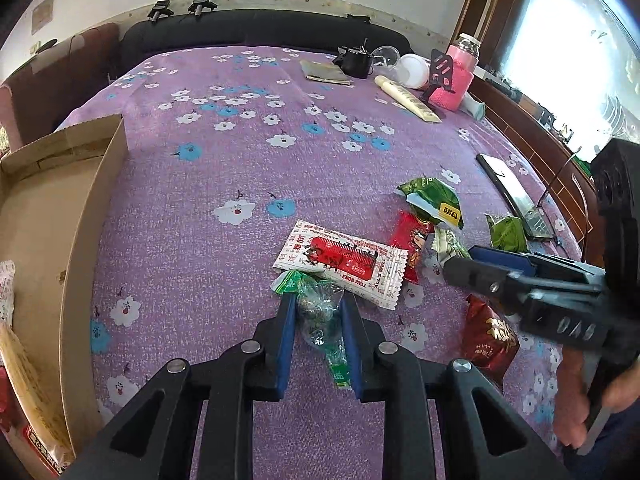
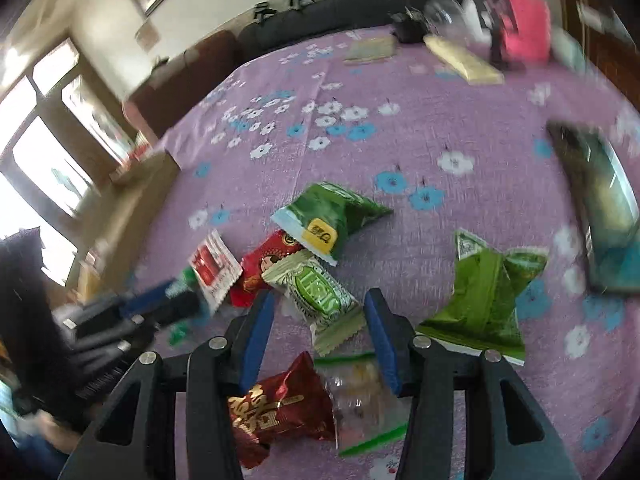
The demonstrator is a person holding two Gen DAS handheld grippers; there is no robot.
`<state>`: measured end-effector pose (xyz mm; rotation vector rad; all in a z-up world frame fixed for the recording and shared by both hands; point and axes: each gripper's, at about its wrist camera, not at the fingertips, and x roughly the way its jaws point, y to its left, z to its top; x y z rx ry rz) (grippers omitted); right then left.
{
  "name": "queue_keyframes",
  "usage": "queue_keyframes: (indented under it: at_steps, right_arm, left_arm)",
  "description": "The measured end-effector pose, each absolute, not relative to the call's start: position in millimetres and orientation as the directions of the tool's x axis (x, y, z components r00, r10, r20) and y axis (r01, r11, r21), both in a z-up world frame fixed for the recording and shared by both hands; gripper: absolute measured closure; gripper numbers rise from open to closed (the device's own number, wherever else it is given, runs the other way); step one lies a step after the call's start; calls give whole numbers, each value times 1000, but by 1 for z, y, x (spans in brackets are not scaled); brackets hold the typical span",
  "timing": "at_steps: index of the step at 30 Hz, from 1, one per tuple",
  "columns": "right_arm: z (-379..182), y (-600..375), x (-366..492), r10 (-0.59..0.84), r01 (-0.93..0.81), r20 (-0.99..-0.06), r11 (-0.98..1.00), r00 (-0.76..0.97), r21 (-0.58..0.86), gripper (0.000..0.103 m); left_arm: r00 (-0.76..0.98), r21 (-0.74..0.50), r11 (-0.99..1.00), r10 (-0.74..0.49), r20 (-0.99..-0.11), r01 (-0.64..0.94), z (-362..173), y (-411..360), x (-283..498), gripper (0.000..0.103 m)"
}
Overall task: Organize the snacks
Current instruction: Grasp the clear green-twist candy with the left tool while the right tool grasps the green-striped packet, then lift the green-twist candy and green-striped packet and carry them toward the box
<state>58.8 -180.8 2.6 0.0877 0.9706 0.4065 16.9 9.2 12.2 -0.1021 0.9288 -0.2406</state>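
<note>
Surface: I see a desk [image 1: 240, 152] covered by a purple cloth printed with white and blue flowers.
Left tongs [image 1: 319, 312]: closed on a clear, green-ended candy packet [image 1: 320, 312]; the blue pads press its two sides.
Held packet: it lies low on the cloth, its far end tucked just under the near edge of a white and red sachet [image 1: 344, 266].
Right tongs [image 2: 320, 312]: the jaws stand apart and grip nothing; a pale green and white wrapped candy [image 2: 320, 300] lies on the cloth between the blue pads, and I see a gap on each side.
Right tongs seen from the left: they reach in from the right edge, tips near the snack heap, with a hand [image 1: 580, 412] on the handle.
Snack heap: a dark green packet with a yellow label [image 2: 332, 220] overlaps a red packet [image 2: 264, 268], which touches the pale green candy.
Bright green packet [image 2: 488, 296]: just right of the right tongs, apart from the heap.
Dark red foil packet [image 2: 280, 404]: below the right tongs, beside a clear packet with green ends [image 2: 360, 396].
Cardboard box [image 1: 60, 240]: open, at the left edge of the desk, well apart from the heap.
Phone [image 1: 516, 196]: flat, beyond the snacks on the right.
Far edge: a pink jar [image 1: 460, 76], a cream tube [image 1: 404, 96] and small clutter, too blurred in the right view to tell apart.
</note>
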Motion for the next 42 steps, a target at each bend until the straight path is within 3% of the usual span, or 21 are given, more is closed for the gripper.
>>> queue_keyframes:
  at_steps: [5, 9, 21, 42]
  right_arm:
    - [1, -175, 58, 317, -296, -785, 939, 533, 178, 66]
    - [3, -171, 53, 307, -308, -774, 939, 553, 152, 79]
    - [30, -168, 35, 452, -377, -663, 887, 597, 266, 79]
    - [28, -158, 31, 452, -399, -664, 884, 596, 245, 79]
  left_arm:
    - [585, -173, 972, -232, -777, 156, 12, 7, 16, 80]
    - [588, -184, 971, -239, -773, 153, 12, 8, 15, 80]
    - [654, -190, 967, -254, -712, 169, 27, 10, 4, 81]
    - [700, -147, 974, -227, -678, 173, 34, 9, -2, 80]
